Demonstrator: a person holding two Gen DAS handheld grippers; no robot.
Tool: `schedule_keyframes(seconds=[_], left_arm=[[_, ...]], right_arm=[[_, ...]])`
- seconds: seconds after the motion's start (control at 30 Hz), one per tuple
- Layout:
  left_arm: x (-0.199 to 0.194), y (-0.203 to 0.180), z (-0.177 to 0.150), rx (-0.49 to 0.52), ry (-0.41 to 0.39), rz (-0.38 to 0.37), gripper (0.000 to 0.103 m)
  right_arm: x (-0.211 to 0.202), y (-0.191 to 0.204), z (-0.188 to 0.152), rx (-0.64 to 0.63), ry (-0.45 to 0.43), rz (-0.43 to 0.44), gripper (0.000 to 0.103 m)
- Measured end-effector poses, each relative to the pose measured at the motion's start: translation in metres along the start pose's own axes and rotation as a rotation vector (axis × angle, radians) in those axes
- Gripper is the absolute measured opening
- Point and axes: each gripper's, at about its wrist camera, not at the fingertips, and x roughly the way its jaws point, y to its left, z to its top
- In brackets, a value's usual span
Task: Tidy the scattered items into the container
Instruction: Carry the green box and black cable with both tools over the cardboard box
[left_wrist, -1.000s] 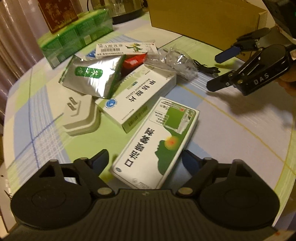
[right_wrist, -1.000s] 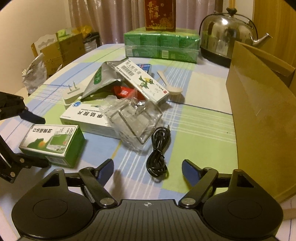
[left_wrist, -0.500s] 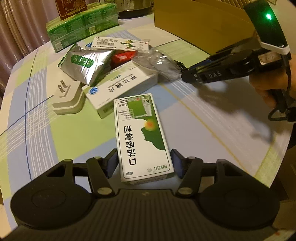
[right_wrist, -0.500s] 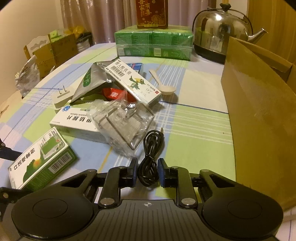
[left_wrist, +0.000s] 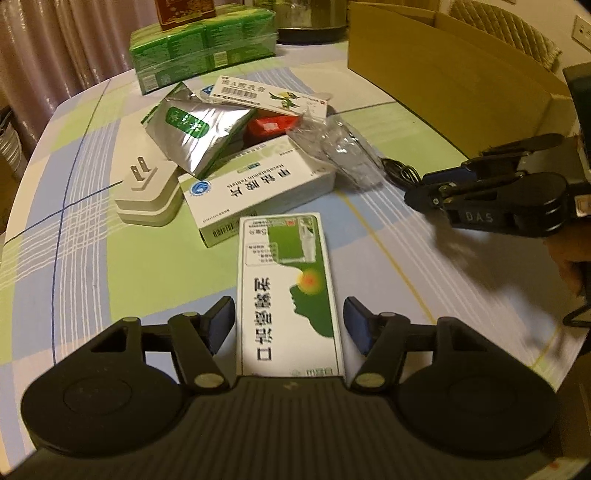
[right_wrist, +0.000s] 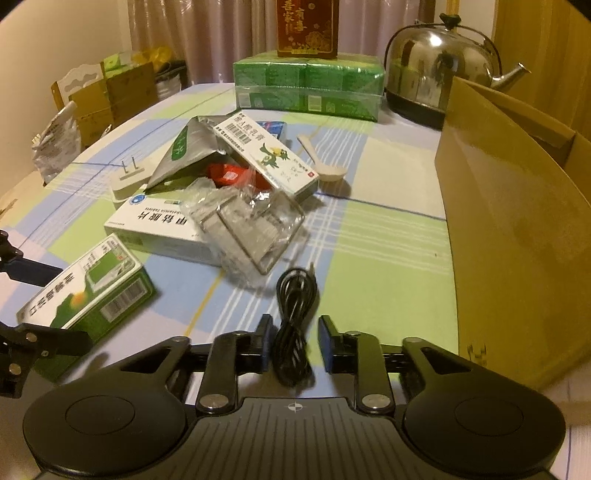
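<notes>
Steel kettle (right_wrist: 443, 70) beside wrapped green packs (right_wrist: 306, 86); red box (right_wrist: 307, 27) atop.

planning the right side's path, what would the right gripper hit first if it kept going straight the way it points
The coiled black cable, already between the opening jaws of the right gripper; beyond it, probably the crumpled clear plastic wrapper, though depth is unclear.

Bare tablecloth (right_wrist: 388, 266) btwn clutter pile (right_wrist: 221, 192) & cardboard box (right_wrist: 517, 229); box wall blocks right.

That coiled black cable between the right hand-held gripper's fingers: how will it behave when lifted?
The coiled black cable looks thin and floppy, so its loops will probably sag or unwind. It seems light. The right hand-held gripper is opening with gaps beside the cable, so it may slip free.
</notes>
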Motion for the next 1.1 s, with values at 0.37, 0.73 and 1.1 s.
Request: schedule_keyframes(seconds=[0.37, 0.73, 1.1], left_arm=[[0.008, 0.001, 0.004, -0.037, 0.017, 0.012, 0.051], [-0.008, -0.006, 0.000, -0.083, 0.006, 0.016, 0.051], [-0.038, -0.028, 0.005, -0.077, -0.036, 0.009, 0.051]], right_arm=[[0.002, 0.001, 0.001, -0.006, -0.004, 0.010, 0.013], [-0.026, 0.001, -0.011, 0.038, -0.015, 0.017, 0.012], [-0.081, -0.001, -0.011, 0.076, -0.094, -0.002, 0.012]])
